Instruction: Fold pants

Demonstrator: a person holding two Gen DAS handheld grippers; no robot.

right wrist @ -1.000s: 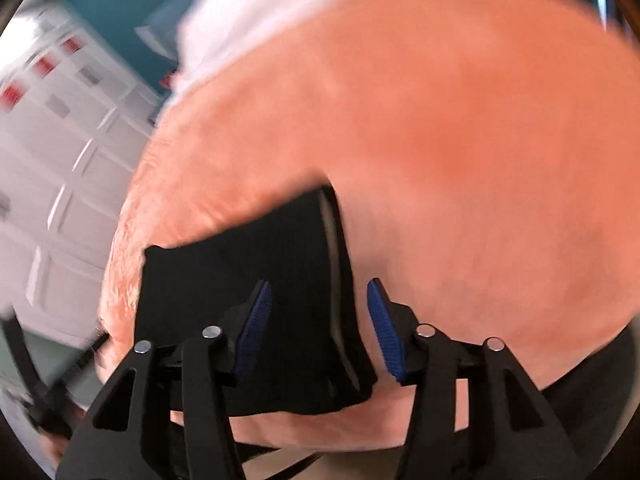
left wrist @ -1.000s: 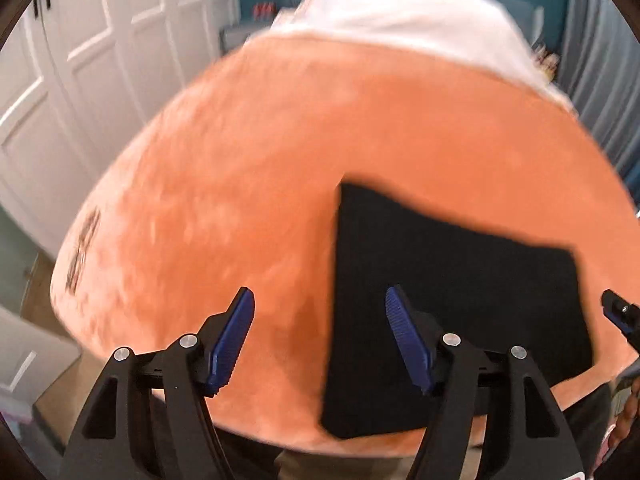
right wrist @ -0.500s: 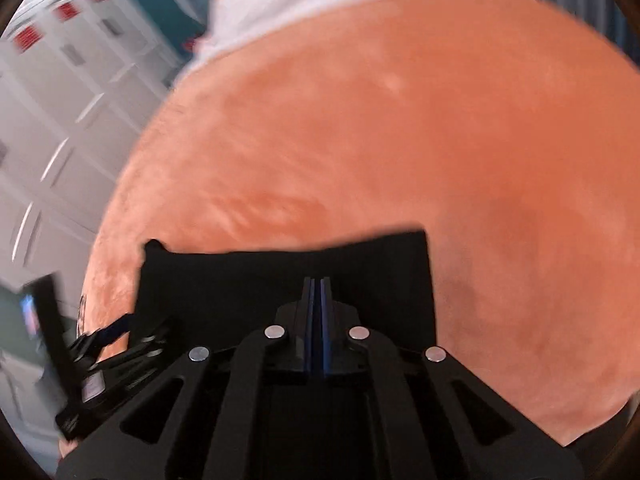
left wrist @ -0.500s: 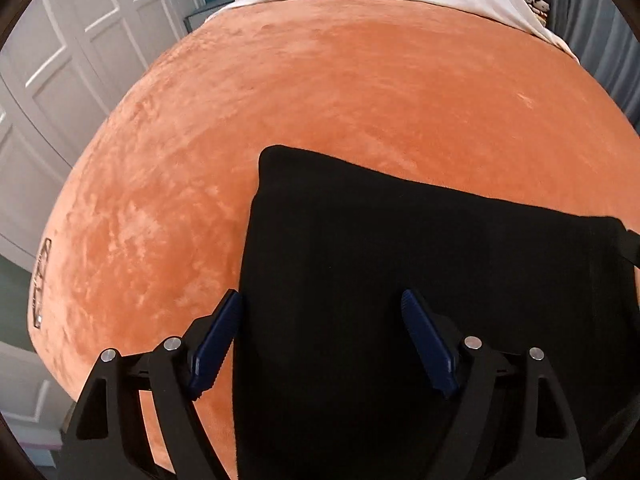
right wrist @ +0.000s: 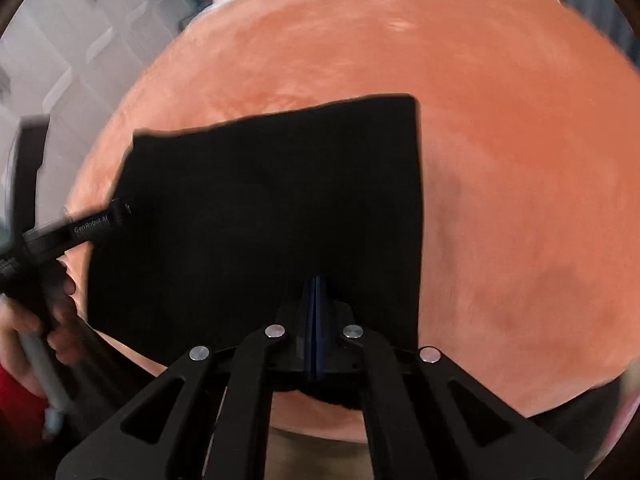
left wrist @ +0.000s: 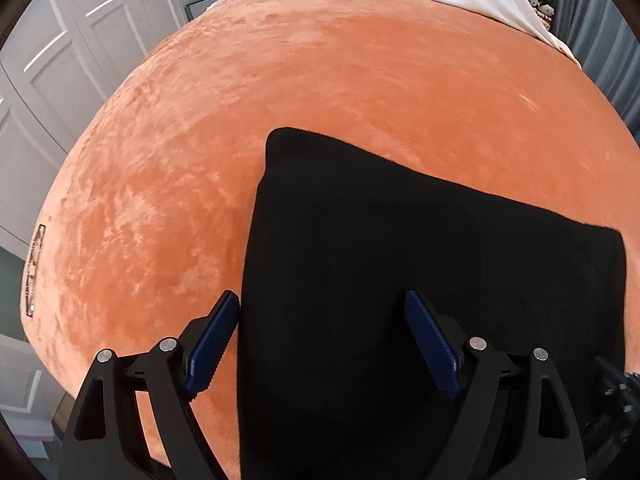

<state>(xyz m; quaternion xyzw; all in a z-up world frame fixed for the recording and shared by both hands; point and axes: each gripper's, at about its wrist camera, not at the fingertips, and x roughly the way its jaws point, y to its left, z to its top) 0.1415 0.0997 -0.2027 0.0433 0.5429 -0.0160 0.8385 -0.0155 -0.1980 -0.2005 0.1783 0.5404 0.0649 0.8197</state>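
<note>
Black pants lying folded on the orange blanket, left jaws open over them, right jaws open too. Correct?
Not quite. The right gripper has its jaws shut, blue pads pressed together over the near part of the pants; the right wrist view shows it. The rest holds: the pants lie folded on the orange blanket, and the left gripper is open over them.

left gripper (left wrist: 320, 344): black frame | blue ribbed pads | silver screws
</note>
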